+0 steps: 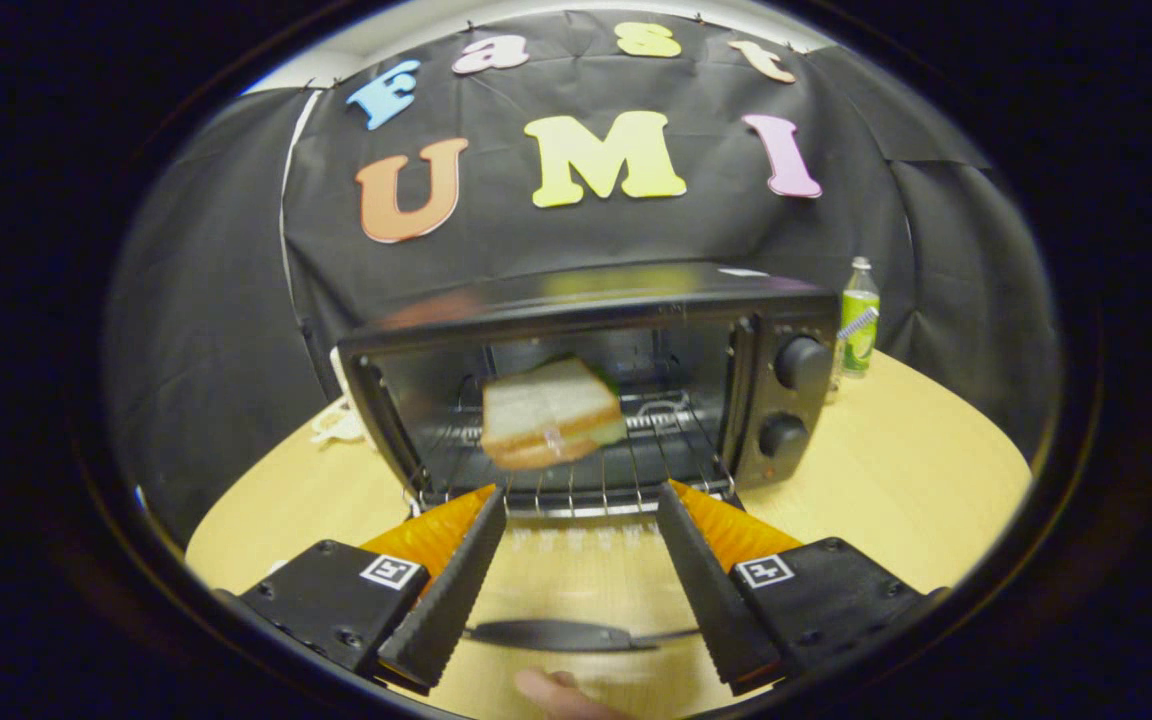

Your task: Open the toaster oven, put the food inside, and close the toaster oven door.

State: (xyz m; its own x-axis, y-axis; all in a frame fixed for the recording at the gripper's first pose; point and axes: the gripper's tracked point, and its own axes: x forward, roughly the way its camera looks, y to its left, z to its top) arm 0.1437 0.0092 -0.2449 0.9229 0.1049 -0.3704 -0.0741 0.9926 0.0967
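The black toaster oven (636, 300) stands on a round wooden table with its door (586, 575) folded down flat toward me; the door's dark handle (556, 635) lies between my fingers, near their bases. A sandwich (551, 412) of white bread with a bit of green at its edge appears blurred in the oven's mouth, tilted, just above the wire rack (576, 490). My gripper (581, 492) is open, with its tips at the front edge of the rack. Nothing is between the fingers, and the sandwich is just beyond them.
Two knobs (801, 362) sit on the oven's right panel. A green bottle (858, 320) stands behind the oven to the right. Something small and white (341, 425) lies by the oven's left side. Bare table (896, 470) stretches to the right. A person's fingertip (551, 690) shows below the handle.
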